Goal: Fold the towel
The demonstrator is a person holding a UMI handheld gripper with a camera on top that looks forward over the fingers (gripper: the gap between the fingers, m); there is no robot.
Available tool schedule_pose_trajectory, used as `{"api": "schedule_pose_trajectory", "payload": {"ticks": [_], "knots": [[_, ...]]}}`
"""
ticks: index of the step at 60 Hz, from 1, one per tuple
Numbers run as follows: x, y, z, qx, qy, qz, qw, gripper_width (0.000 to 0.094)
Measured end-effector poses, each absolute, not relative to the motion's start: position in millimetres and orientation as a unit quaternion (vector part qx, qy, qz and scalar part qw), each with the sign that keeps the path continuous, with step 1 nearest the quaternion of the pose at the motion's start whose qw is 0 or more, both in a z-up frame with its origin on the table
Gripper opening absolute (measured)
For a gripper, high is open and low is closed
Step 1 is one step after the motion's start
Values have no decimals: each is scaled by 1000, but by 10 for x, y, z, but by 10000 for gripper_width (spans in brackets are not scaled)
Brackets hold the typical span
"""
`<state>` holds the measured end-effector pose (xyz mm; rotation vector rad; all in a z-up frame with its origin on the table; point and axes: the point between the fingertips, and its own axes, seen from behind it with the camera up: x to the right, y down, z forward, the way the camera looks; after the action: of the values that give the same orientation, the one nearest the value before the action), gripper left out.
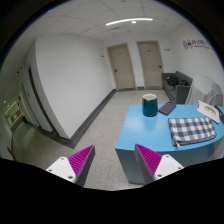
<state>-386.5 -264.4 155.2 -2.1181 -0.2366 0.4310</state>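
The tongs [114, 160] are spread wide with nothing between them, their two magenta pads [78, 160] facing each other across bare floor [95, 125], and they hang well short of the work. The towel [191, 129], a checked cloth that looks already doubled into a flat rectangle, lies on the blue table [140, 132] beyond the tongs and off toward their right finger, near the table's far right end. A dark green cup [149, 104] stands on the same table further back, ahead of the tongs and well apart from the towel, and a dark flat thing [167, 107], perhaps a notebook, lies between cup and towel toward the rear. As I judge it, the step in hand is the approach: the tongs must travel forward and to the right until the towel's near edge sits just ahead of the fingertips. To do it well, come in low and level with the tabletop, aim at one corner or the near hem, not the middle, and keep the fingers spread until one can slide under the cloth's edge. Pinching from above risks bunching only the top layer. Steer clear of the cup on the way in. Whether the towel has loose layers cannot be told from here.
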Motion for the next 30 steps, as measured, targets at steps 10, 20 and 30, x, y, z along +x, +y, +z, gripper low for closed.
{"api": "schedule_pose_trajectory", "payload": {"ticks": [10, 20, 30], "knots": [[-3650, -2388, 1235, -875, -92, 145, 452, 823], [-3015, -1933, 869, -886, -83, 107, 444, 818], [-2156, -1118, 531, -881, -77, 45, 464, 809]]}}
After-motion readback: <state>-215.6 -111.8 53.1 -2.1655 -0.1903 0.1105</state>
